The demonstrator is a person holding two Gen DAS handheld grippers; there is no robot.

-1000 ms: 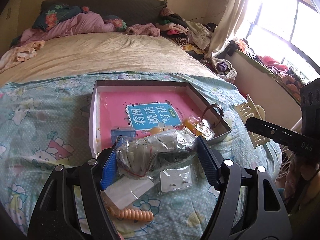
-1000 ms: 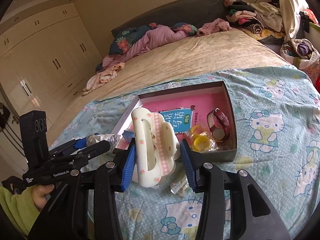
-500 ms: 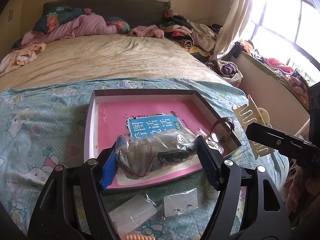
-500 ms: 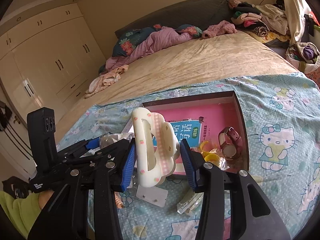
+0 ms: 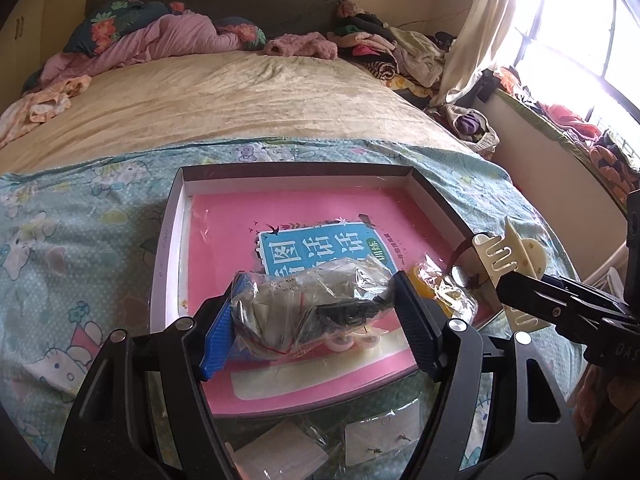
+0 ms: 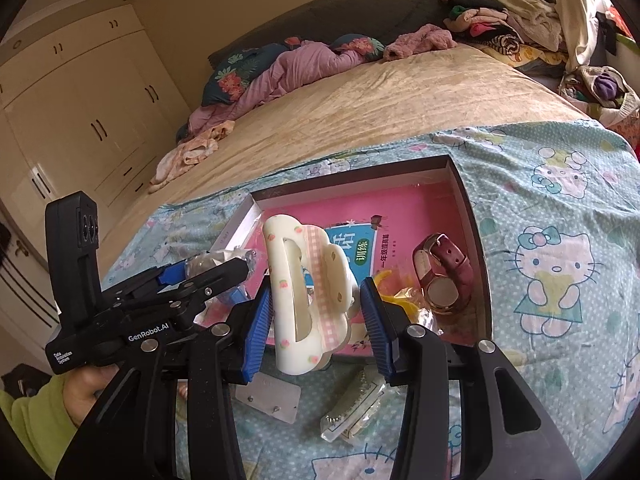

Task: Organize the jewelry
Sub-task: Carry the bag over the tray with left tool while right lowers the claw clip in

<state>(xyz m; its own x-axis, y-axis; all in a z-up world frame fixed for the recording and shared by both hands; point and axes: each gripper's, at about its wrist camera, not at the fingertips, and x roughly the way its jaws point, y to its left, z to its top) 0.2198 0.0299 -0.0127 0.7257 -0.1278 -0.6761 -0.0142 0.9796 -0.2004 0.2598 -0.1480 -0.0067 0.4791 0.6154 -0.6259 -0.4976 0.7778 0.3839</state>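
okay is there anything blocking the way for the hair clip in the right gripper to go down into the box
Nothing visible blocks it. The right gripper holds the cream hair clip above the near edge of the box. The pink floor below and beyond is mostly bare; the watch and yellow pieces in plastic lie to its right.

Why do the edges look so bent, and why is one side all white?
Left wrist view: the window is blown out white by daylight, and the bed bulges from fisheye curving. Right wrist view: more even light, the wardrobe bows, dark corners ring the frame, and the box stays sharp.
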